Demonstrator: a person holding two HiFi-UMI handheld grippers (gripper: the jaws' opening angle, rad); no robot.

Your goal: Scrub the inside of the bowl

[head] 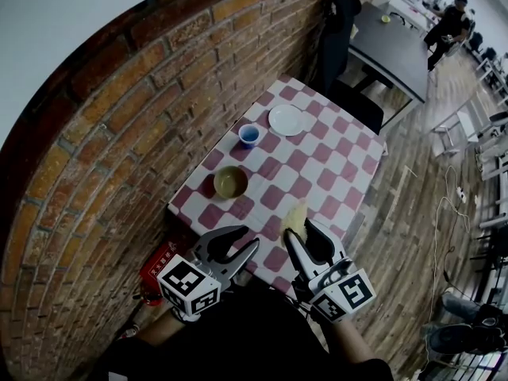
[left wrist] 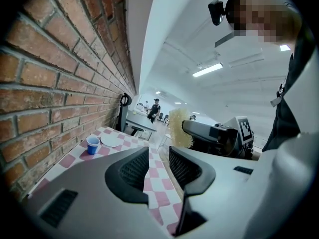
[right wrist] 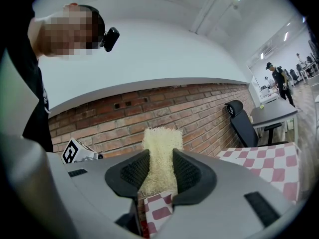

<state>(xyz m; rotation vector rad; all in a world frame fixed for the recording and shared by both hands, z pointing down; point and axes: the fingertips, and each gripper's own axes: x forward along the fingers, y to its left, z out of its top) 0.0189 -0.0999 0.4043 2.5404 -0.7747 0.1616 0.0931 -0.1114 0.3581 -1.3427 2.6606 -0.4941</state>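
The right gripper [right wrist: 160, 159] is clamped on a pale yellow, fibrous scrub pad [right wrist: 160, 142]. The pad stands upright between the two pads and sticks out past their tips. To its left, the left gripper [left wrist: 158, 156] has its jaws well apart with nothing between them; only the checked cloth shows through the gap. Both grippers hover side by side over the near edge of the desk [head: 319, 159], which is covered in a red-and-white checked cloth.

Just ahead of the left gripper [head: 248, 238], and a little to its left, the bowl [head: 230, 182] sits upright on the desk. It is tan with a greenish inside, and it is clear of both grippers and of the scrub pad [head: 295, 215]. Farther ahead of the bowl stands a blue cup [head: 249, 135]. Beyond that, slightly to the right, lies a white plate [head: 286, 120]. A brick wall [head: 119, 117] runs along the left of the grippers. Past the far end of the desk are a black office chair [head: 337, 30] and a dark desk [head: 389, 44], with a person [head: 446, 24] in the distance.
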